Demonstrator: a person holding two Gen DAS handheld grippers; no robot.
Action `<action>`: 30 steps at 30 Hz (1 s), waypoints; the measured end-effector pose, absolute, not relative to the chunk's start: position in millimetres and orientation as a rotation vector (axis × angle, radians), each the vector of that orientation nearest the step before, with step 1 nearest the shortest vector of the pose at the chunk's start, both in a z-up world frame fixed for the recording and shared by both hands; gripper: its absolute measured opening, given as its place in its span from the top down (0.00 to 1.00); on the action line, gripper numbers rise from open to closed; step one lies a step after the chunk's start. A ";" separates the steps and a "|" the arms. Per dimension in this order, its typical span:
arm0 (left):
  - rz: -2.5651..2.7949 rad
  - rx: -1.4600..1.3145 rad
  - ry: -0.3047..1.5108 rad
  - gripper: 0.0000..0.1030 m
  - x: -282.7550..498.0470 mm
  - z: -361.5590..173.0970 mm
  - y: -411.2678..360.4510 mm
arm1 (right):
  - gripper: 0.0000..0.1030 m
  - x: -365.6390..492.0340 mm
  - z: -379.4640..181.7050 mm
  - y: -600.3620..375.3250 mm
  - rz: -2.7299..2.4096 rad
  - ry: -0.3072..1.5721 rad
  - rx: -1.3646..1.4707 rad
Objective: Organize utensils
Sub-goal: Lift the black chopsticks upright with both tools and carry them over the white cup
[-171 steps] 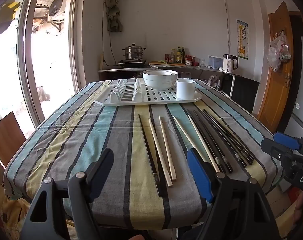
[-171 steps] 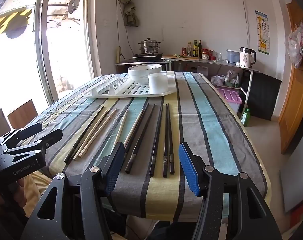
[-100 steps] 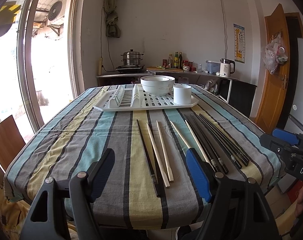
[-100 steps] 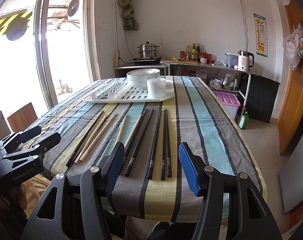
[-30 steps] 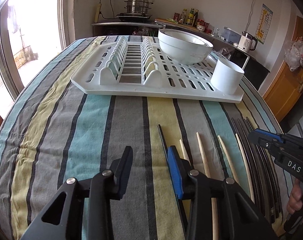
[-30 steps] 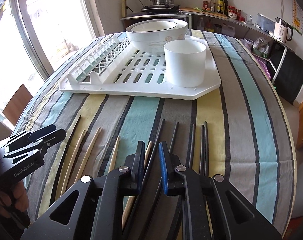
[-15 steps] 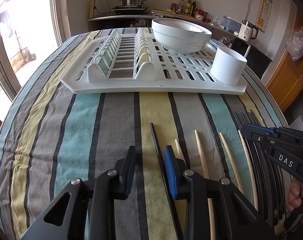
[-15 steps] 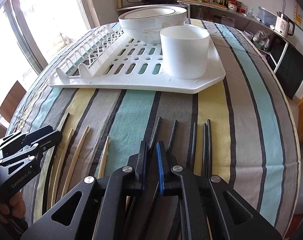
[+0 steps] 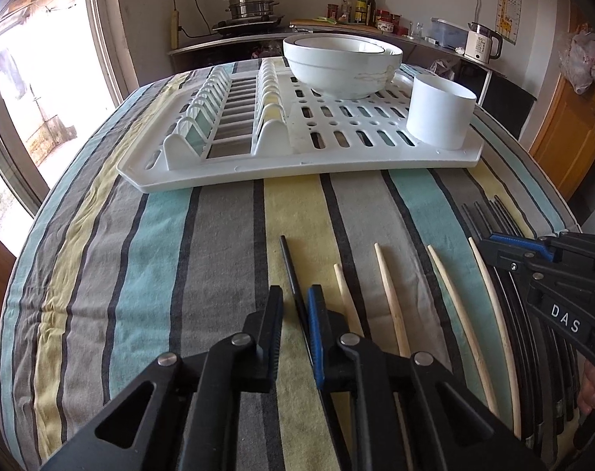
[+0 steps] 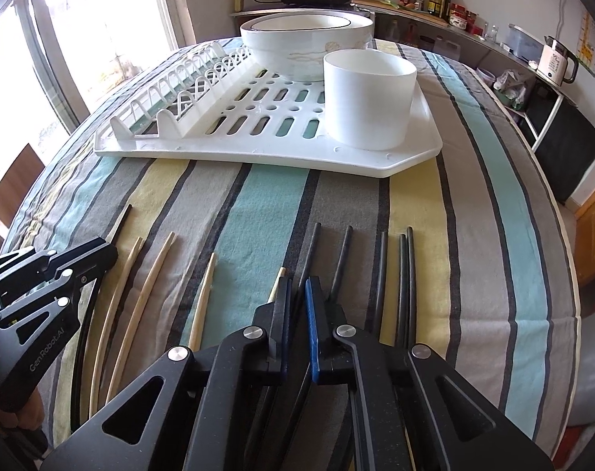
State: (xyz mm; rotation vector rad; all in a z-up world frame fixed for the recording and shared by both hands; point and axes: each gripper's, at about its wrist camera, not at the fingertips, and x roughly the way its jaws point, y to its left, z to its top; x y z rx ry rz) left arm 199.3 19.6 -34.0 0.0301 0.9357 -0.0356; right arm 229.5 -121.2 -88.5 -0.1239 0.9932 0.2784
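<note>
Several chopsticks lie side by side on the striped tablecloth. My left gripper [image 9: 295,294] is nearly shut around the leftmost black chopstick [image 9: 290,265], which still rests on the cloth. Wooden chopsticks [image 9: 389,294] lie to its right. My right gripper [image 10: 297,286] is shut on a black chopstick [image 10: 312,245] among the dark group [image 10: 403,274]. A white cup [image 10: 368,98] stands on the white drying rack [image 10: 258,153] beyond.
A white bowl [image 9: 342,64] sits on the rack [image 9: 305,163] behind the cup [image 9: 440,114]. The table edge drops off at the right [image 10: 568,259]. A counter with a pot, bottles and a kettle stands at the back wall.
Both grippers lowered and moved forward over the chopsticks and closed further, the left around the leftmost black chopstick, the right onto a black one.
</note>
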 end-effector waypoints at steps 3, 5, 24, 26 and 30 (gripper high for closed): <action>-0.051 -0.004 0.940 0.94 201.2 -33.4 22.5 | 0.94 229.1 -84.5 -124.7 0.295 0.985 -0.099; -0.067 -0.025 0.946 0.94 203.2 -33.0 24.5 | 0.94 227.6 -78.8 -125.8 0.305 0.970 -0.087; -0.155 -0.068 0.677 0.95 162.6 84.7 41.6 | 0.95 185.5 21.7 -150.2 0.374 0.701 0.021; -0.153 -0.069 0.647 0.95 154.6 95.4 44.4 | 0.95 177.7 29.2 -150.2 0.383 0.675 0.019; -0.164 -0.076 0.611 0.95 137.6 107.2 46.2 | 0.95 158.5 38.7 -149.7 0.397 0.631 0.006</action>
